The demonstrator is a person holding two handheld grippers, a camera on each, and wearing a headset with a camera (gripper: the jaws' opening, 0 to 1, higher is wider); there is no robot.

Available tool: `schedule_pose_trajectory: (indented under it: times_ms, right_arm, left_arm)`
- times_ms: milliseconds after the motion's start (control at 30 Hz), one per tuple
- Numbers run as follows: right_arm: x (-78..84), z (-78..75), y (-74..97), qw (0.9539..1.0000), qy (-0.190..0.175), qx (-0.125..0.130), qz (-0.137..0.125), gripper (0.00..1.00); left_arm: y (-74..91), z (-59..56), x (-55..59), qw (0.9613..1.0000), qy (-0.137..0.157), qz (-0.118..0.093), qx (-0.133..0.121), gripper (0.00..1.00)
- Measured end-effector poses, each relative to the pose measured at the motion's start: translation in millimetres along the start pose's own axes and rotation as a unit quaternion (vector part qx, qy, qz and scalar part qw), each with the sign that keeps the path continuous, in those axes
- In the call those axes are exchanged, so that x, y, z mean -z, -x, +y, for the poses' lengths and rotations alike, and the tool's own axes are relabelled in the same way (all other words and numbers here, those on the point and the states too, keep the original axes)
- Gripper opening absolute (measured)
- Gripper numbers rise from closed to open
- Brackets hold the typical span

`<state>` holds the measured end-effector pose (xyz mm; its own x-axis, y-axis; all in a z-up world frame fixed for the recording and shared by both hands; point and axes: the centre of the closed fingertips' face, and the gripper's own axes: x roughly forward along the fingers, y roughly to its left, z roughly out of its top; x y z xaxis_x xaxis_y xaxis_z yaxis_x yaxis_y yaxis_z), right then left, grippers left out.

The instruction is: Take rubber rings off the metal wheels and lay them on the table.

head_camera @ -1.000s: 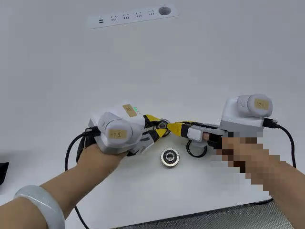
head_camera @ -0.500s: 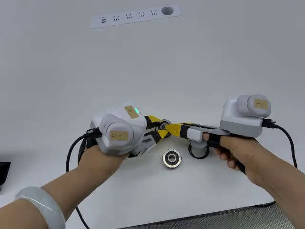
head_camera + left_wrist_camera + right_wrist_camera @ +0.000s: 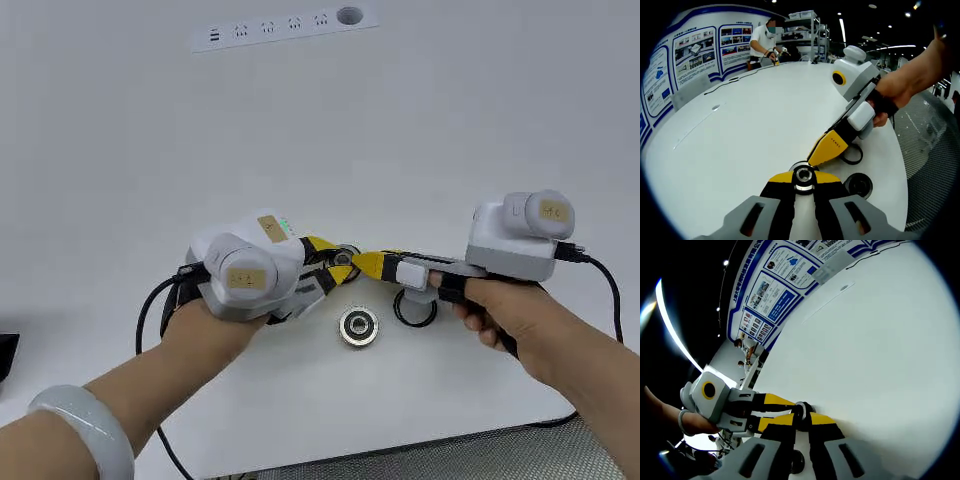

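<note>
Left gripper (image 3: 335,272) reaches in toward 3 o'clock, jaws clamped on the metal wheel (image 3: 803,175). Right gripper (image 3: 362,264) points toward 9 o'clock, jaws pinched on that wheel's rim, tip to tip with the left.

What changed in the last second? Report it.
Nothing visibly moved: the left gripper stays shut on the wheel, the right gripper tips against its rim. The loose wheel and loose ring lie where they were on the table.

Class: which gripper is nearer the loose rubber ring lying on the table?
Right. The right gripper hangs just above the rubber ring; the left gripper is farther off, past the loose wheel.
</note>
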<state>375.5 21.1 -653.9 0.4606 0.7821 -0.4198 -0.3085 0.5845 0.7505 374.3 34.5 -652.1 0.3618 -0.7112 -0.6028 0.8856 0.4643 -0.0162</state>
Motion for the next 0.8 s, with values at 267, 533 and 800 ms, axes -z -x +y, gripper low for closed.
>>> schedule_pose_trajectory:
  times_ms: [267, 533, 800]
  right_arm:
    - [1.7, -0.1, 0.8, 0.9999, 0.011, 0.008, 0.005, 0.03]
    - [2.4, 1.2, 0.9, 0.9999, 0.006, 0.004, 0.009, 0.03]
    - [1.1, 7.2, 1.1, 0.9999, 0.016, 0.001, 0.006, 0.02]
  left_arm:
    - [0.5, -0.2, 0.0, 1.0000, 0.001, -0.001, 0.000, 0.14]
    - [0.4, -0.1, 0.0, 1.0000, 0.002, -0.002, 0.000, 0.14]
    - [0.3, 0.6, 0.4, 1.0000, 0.003, -0.003, 0.000, 0.14]
